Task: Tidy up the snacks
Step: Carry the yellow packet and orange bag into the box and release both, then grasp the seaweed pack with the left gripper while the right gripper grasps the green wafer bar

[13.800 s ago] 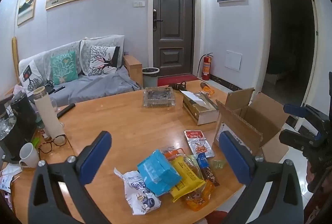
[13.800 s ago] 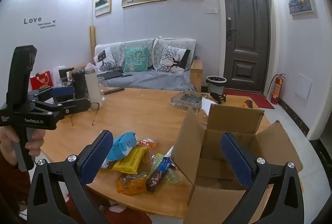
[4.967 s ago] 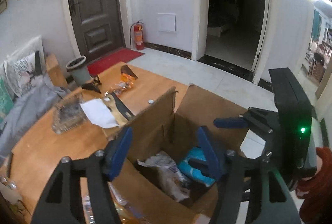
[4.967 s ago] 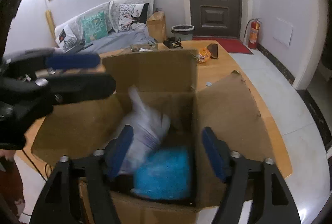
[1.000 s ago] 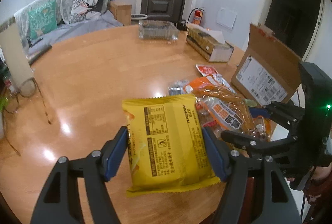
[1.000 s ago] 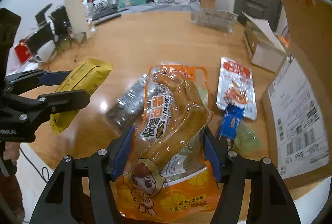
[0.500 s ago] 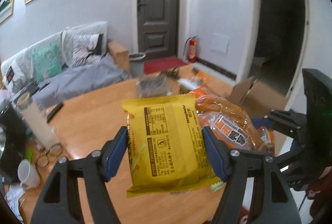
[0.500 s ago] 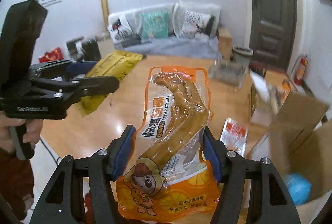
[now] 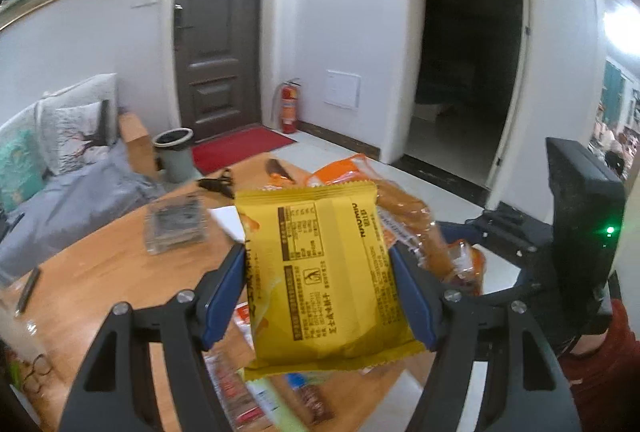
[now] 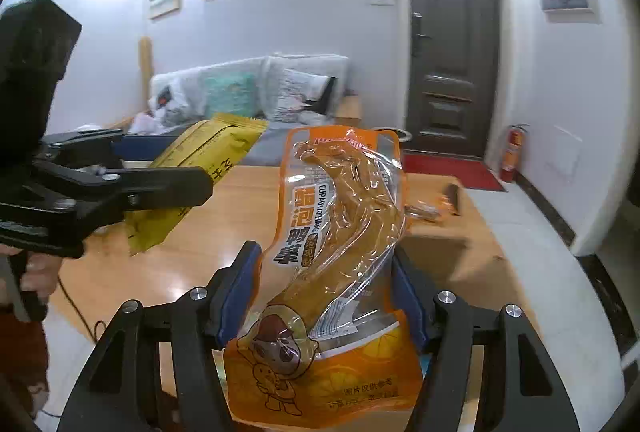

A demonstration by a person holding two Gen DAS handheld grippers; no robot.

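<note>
A yellow snack packet point(image 9: 324, 272) hangs above the wooden table point(image 9: 100, 272), and my left gripper point(image 9: 318, 292) is shut on its sides. My right gripper point(image 10: 328, 292) is shut on an orange pouch point(image 10: 344, 232) with a clear window showing a long brown snack. Each view shows the other tool. The right gripper point(image 9: 460, 256) with the orange pouch point(image 9: 420, 228) sits just right of the yellow packet. The left gripper point(image 10: 168, 163) with the yellow packet point(image 10: 200, 159) is at the left. A blurred cardboard box point(image 10: 440, 252) lies behind the pouch.
Several loose snack packets point(image 9: 312, 400) lie on the table below the left gripper. A glass ashtray point(image 9: 176, 228) and white paper point(image 9: 224, 220) sit further back, eyeglasses point(image 9: 36, 364) at the left. A sofa point(image 10: 248, 91), a bin point(image 9: 172, 151) and a door point(image 9: 220, 51) stand beyond.
Both grippers have risen off the table with their packets still held. Both views have swung up and to the right, so the table now sits lower in them.
</note>
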